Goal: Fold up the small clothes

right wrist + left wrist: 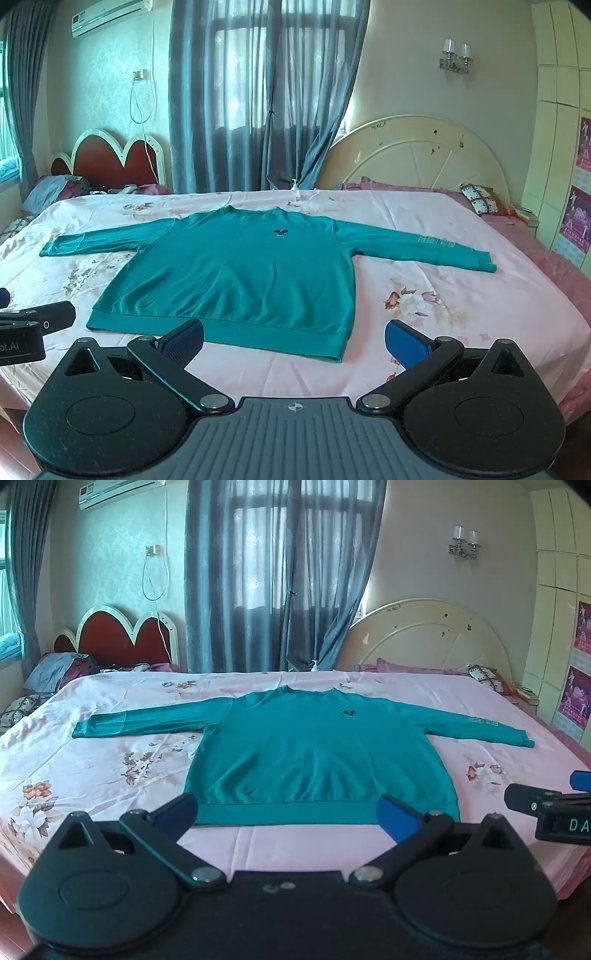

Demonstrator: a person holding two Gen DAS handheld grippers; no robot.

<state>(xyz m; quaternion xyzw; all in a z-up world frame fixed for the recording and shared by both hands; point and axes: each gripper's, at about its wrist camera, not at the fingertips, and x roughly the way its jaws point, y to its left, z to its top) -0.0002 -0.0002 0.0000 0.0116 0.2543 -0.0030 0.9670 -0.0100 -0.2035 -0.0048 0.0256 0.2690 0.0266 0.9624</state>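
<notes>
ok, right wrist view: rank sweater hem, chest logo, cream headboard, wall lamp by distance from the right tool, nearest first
1. sweater hem: just ahead of the right tool, left of centre.
2. chest logo: mid-bed, near the collar.
3. cream headboard: far bed edge, right.
4. wall lamp: high on the back wall, right.

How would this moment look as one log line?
stage: pre-fold | sweatshirt: flat on bed, sleeves spread | left gripper: open | right gripper: open

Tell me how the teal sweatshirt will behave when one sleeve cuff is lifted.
The teal sweatshirt lies flat and limp on the bedsheet, so it will probably droop, not stay stiff. It looks light; the sleeve likely trails, dragging the body slightly.
</notes>
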